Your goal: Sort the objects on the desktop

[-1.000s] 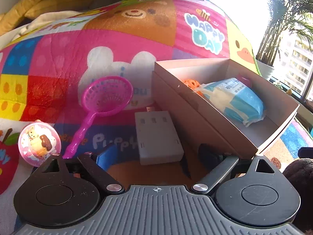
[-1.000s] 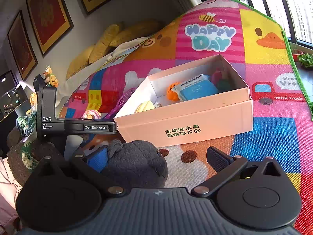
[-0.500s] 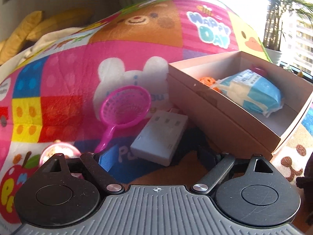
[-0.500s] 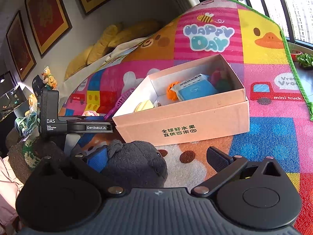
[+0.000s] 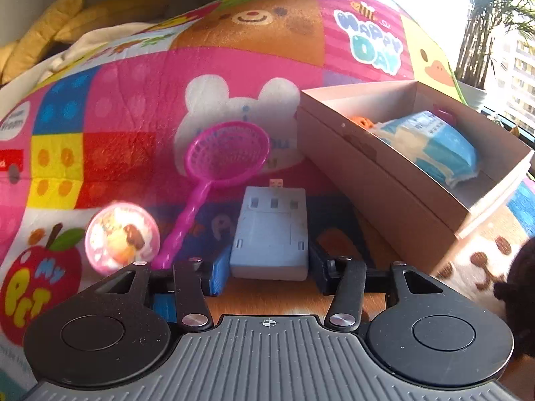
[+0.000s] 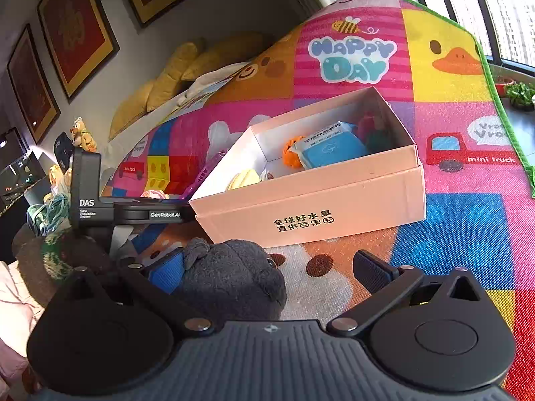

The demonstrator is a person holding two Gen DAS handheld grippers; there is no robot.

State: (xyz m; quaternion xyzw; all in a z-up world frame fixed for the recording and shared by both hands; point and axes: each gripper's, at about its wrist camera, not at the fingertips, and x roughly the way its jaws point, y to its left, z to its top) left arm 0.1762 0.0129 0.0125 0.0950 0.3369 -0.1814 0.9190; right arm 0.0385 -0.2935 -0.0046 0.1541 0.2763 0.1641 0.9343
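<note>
The left claw has a ribbed grey housing with a small crosshair mark, two black round discs, black link arms with silver screws, and blue pads; the right claw looks alike; at the frame's left, white "DAS" and "GenRobot.AI" lettering marks a black body.

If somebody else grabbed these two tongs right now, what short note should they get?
Left tongs: jaws just closed in on the grey charger block lying on the play mat; pads at its sides.
Right tongs: open, dark plush toy against one pad, not gripped.
Done: blue tissue pack, orange toy and a few small things lie in the cardboard box.
Left: charger, plush, pink net scoop, round pink toy.
</note>
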